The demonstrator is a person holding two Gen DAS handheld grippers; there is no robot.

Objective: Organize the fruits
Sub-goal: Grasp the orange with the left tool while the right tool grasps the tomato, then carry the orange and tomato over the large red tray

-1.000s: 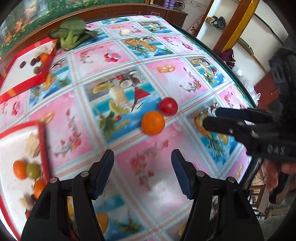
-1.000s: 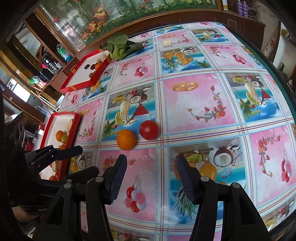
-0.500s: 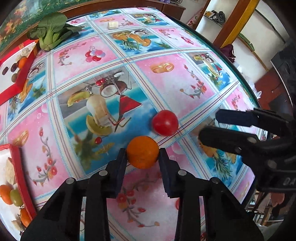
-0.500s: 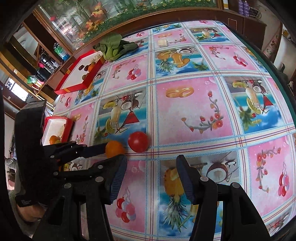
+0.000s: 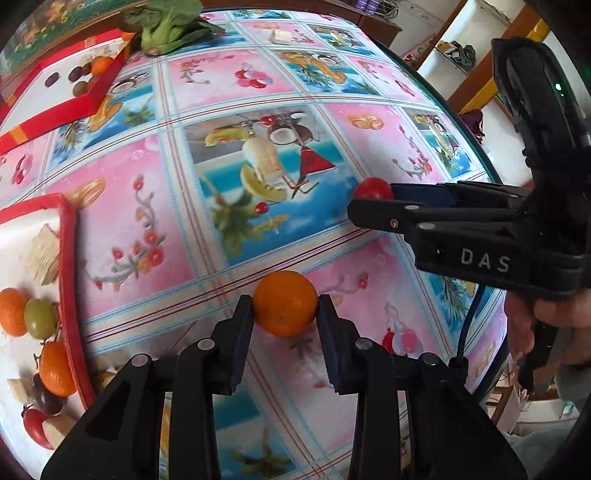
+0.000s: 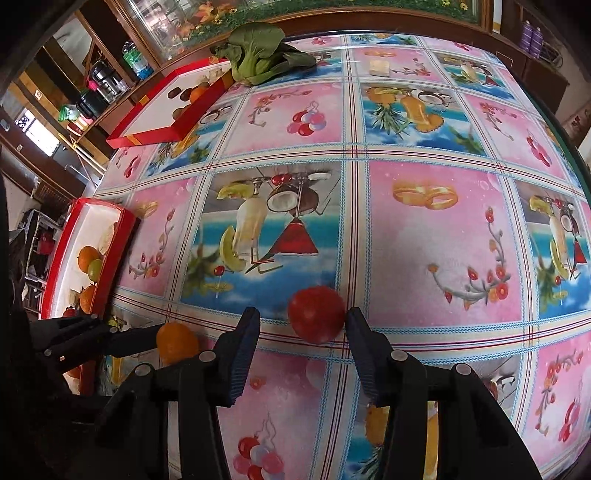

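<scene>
Fruits are being gathered two at a time from the printed tablecloth (image 5: 229, 92).

From the left wrist, the orange (image 5: 285, 303) is seen pinched between both pads of the left gripper (image 5: 284, 314), at about its widest part, so the round fruit is less likely to squirt out. It cannot be told whether it rests on the cloth or is just clear of it. At the left edge, the near red tray (image 5: 68, 258) is seen holding oranges, a green fruit and a dark one; it is judged the likely destination. A far tray (image 5: 70, 107) with more fruit and a leafy green (image 5: 166, 22) lie at the table's far side. The right gripper (image 5: 369, 201) is seen side-on, reaching to the tomato (image 5: 371, 187).

From the right wrist, the tomato (image 6: 317, 314) is seen on the cloth between the fingers of the right gripper (image 6: 299, 325). The right pad (image 6: 354, 325) touches it, while a gap is left at the left pad (image 6: 247, 325); the jaws are closing, and no grasp is made yet. The fruit sits off-centre, so it is judged likely to be nudged sideways. The orange (image 6: 176, 341) is visible lower left, held in the left gripper (image 6: 162, 339), near the tray (image 6: 125, 229).
</scene>
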